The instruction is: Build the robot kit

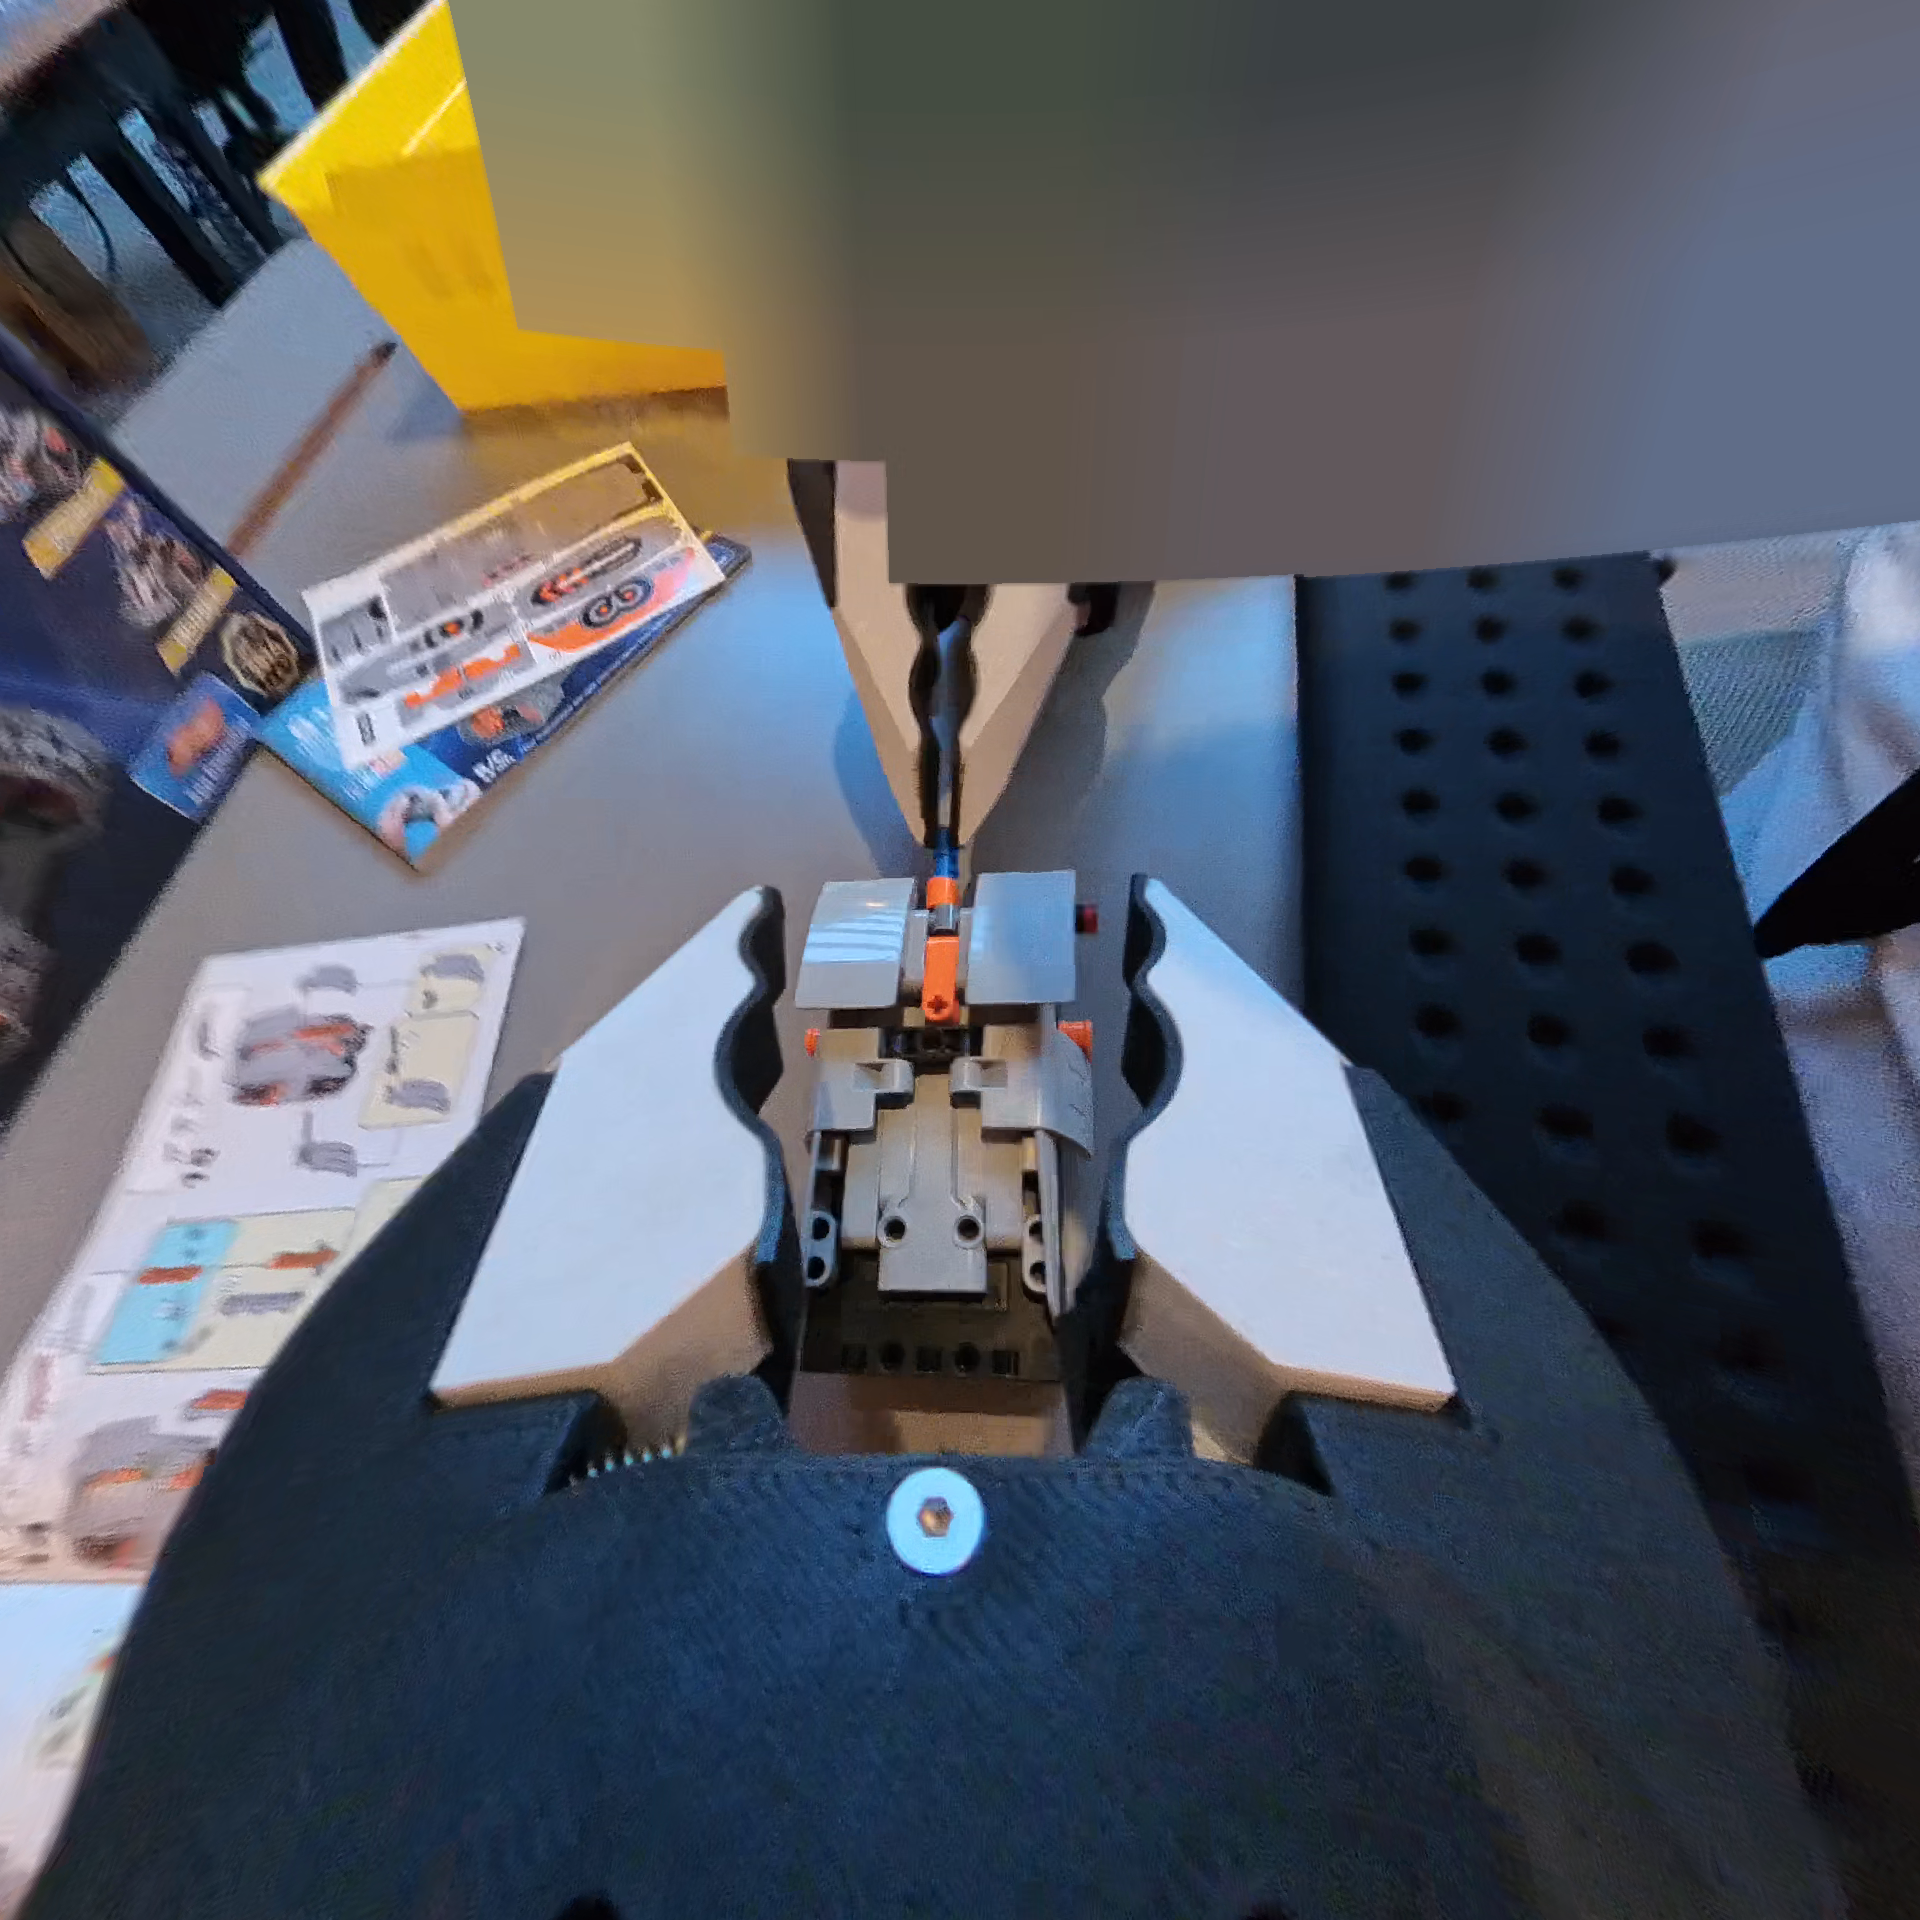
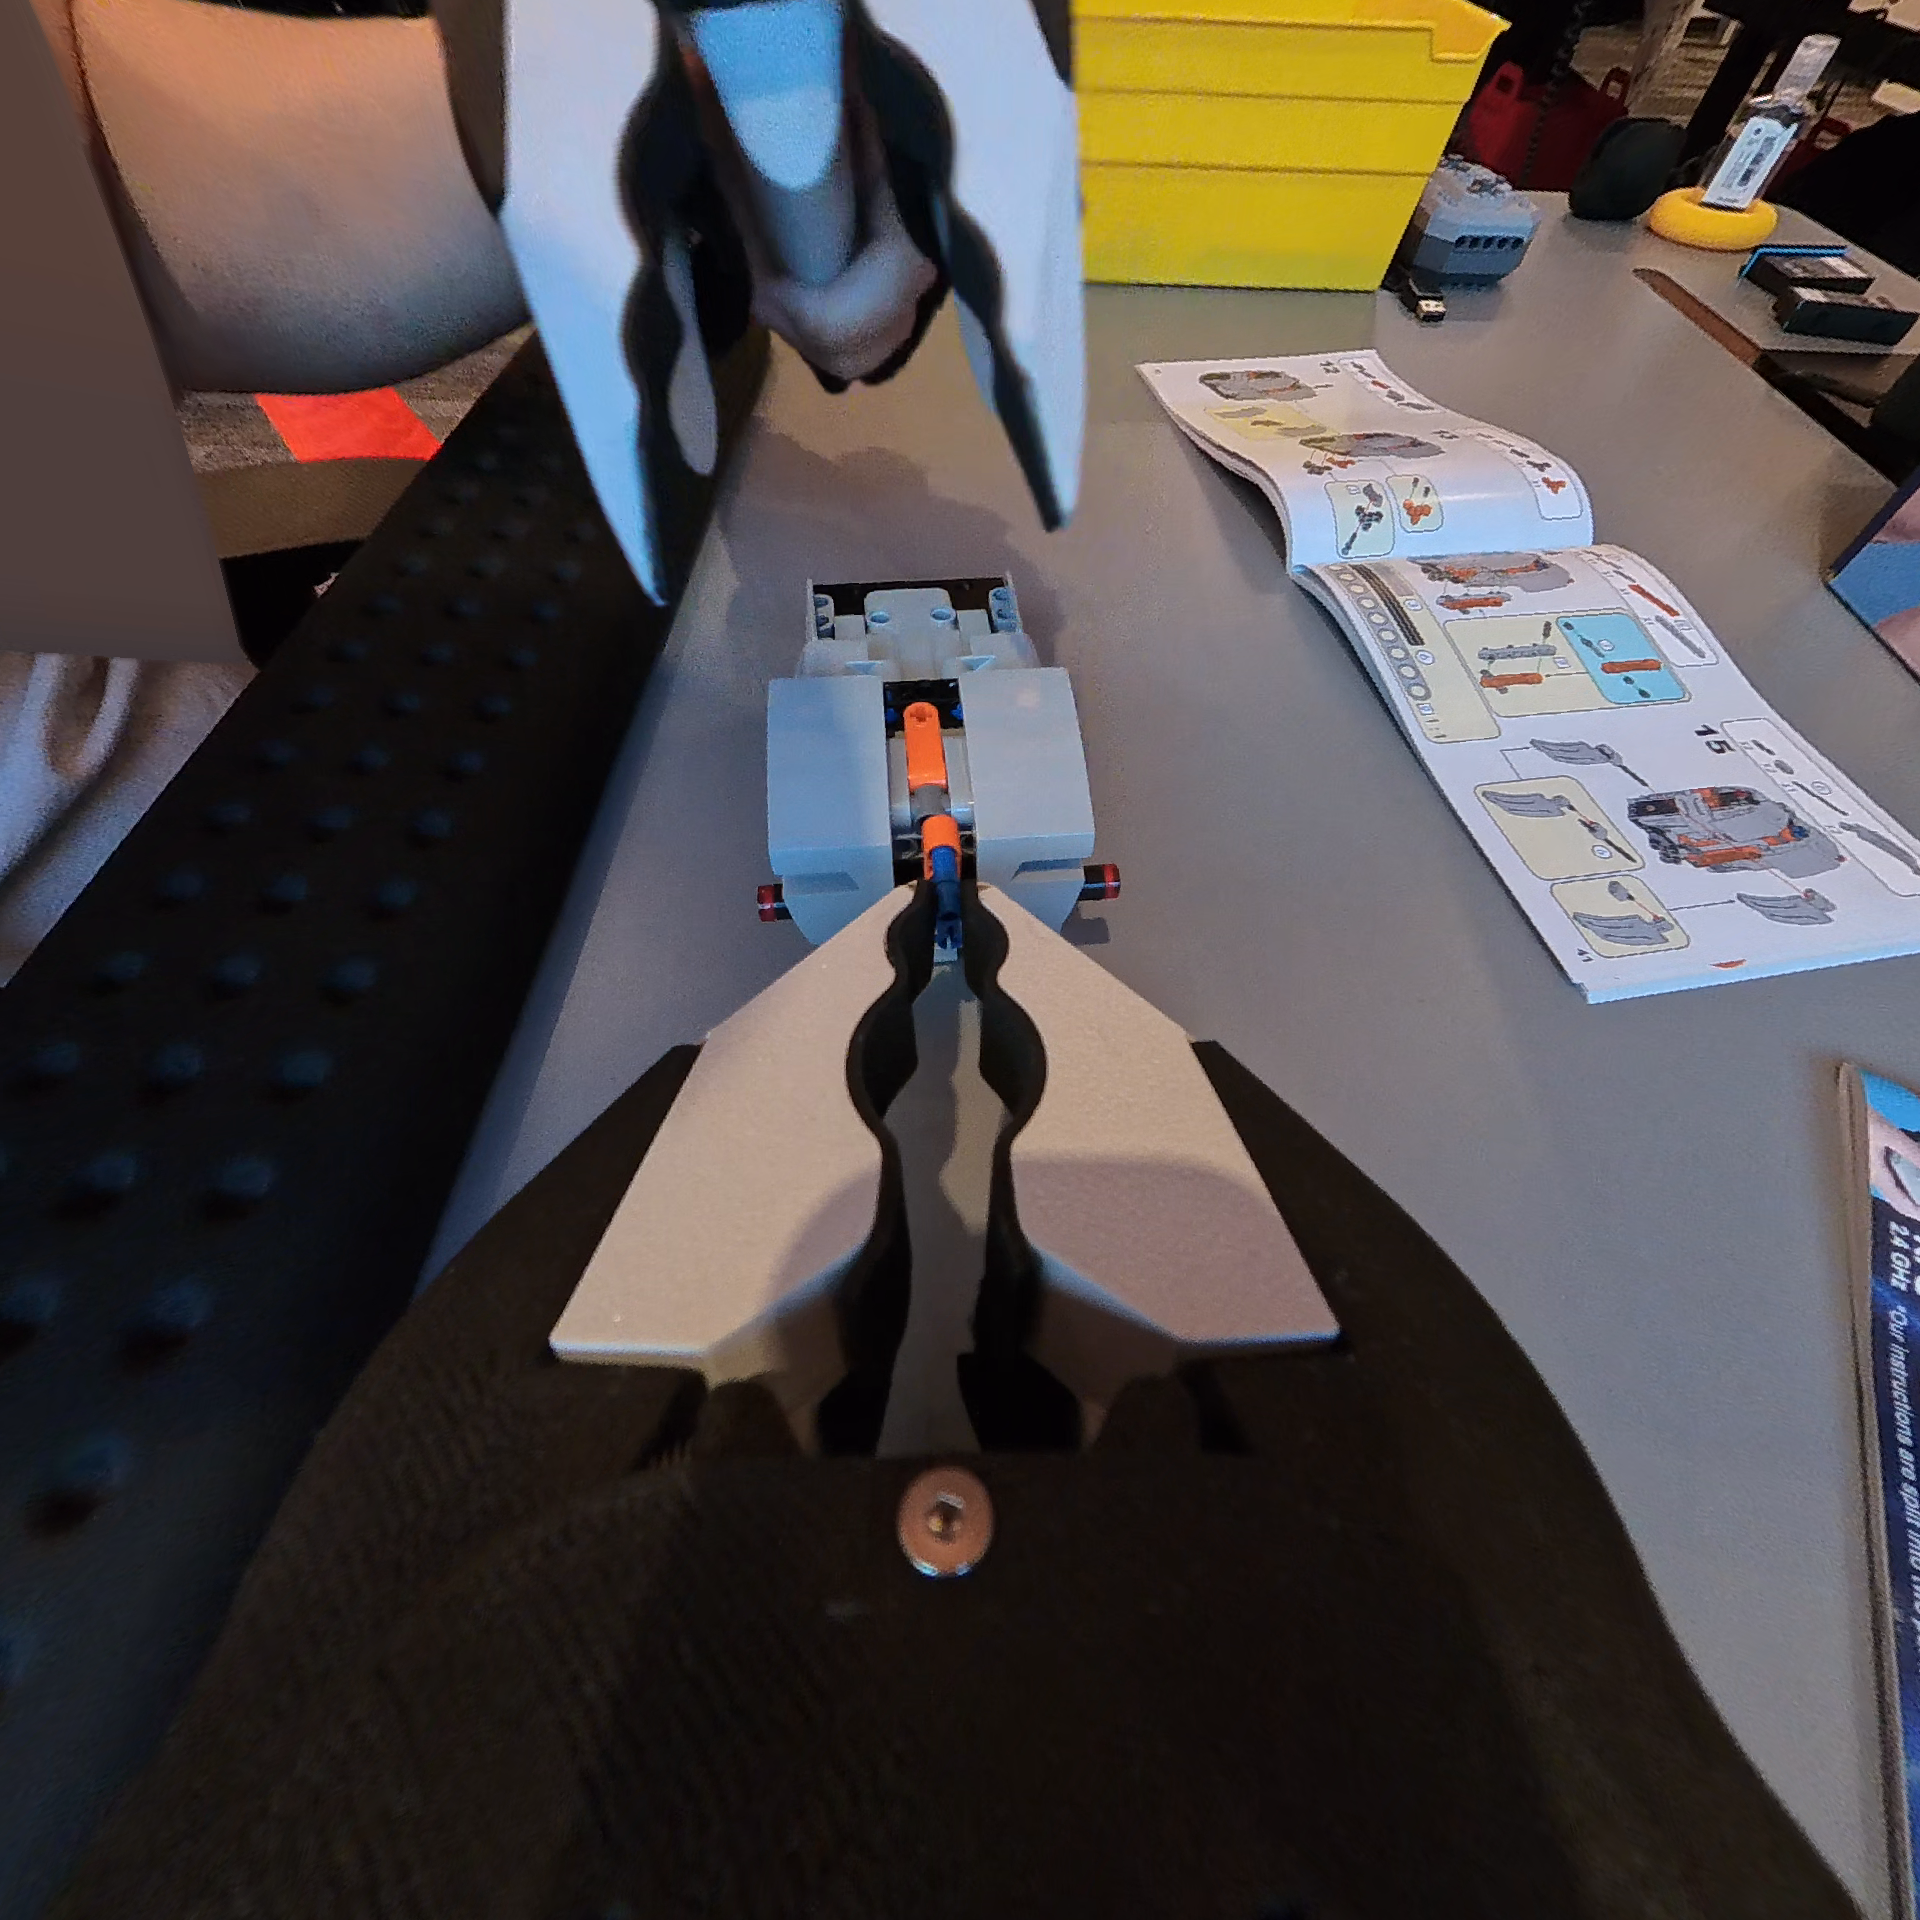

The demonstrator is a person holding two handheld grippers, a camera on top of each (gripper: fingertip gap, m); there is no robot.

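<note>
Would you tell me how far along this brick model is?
Done: the grey model has its body and top panels joined. In hand: the right hand-held gripper is shut on its blue pin; the left hand-held gripper, open, straddles the other end. Left: unclear.

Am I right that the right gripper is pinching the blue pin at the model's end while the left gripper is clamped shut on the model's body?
Not quite. The right gripper does pinch the blue pin, but the left gripper is open, its fingers apart either side of the grey brick model, as the left wrist view shows.
</note>
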